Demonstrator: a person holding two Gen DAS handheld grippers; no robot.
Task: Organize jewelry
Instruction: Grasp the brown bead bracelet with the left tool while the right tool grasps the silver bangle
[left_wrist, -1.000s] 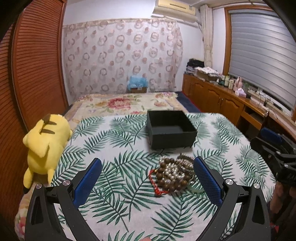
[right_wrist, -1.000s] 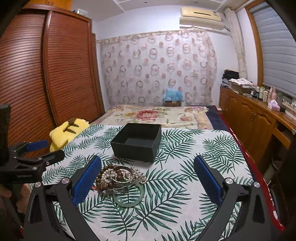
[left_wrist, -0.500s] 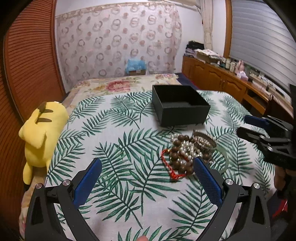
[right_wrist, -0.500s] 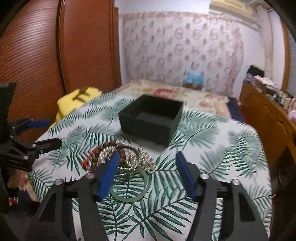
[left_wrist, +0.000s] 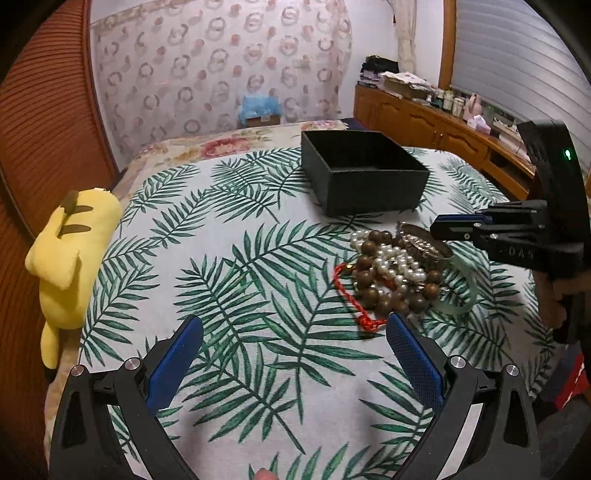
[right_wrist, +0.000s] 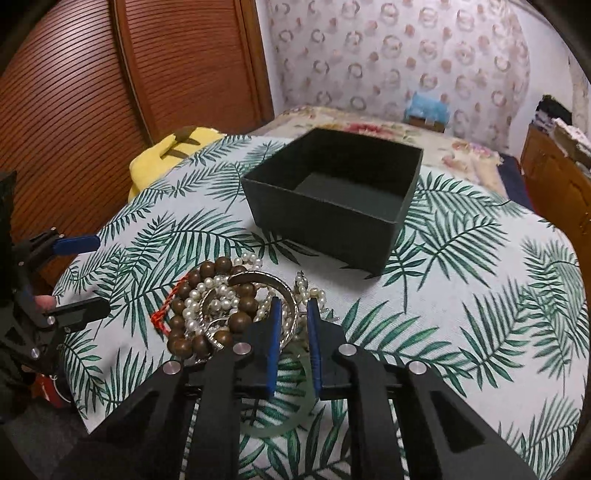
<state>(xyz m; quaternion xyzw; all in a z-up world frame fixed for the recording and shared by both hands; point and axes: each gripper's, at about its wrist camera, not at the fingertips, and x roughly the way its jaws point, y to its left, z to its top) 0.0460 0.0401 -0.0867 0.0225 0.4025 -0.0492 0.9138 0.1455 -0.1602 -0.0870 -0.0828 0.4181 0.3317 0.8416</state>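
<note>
A pile of jewelry lies on the palm-leaf cloth: brown wooden beads (right_wrist: 207, 271), white pearls (left_wrist: 397, 260), a red cord (left_wrist: 351, 295), a silver bangle (right_wrist: 290, 314) and a pale green bangle (left_wrist: 461, 291). An open, empty black box (right_wrist: 332, 199) stands just behind the pile. My right gripper (right_wrist: 293, 306) has its jaws nearly closed around the silver bangle's rim; it also shows in the left wrist view (left_wrist: 436, 227). My left gripper (left_wrist: 291, 328) is open and empty, low over the cloth left of the pile.
A yellow plush toy (left_wrist: 70, 254) lies at the table's left edge. A wooden sliding door (right_wrist: 92, 92) stands on the left. A wooden sideboard (left_wrist: 443, 133) runs along the right. A bed (right_wrist: 369, 129) lies behind the table.
My right gripper came down onto the pile and narrowed its jaws from wide open to around the silver bangle. My left gripper dropped lower and shifted left, staying open.
</note>
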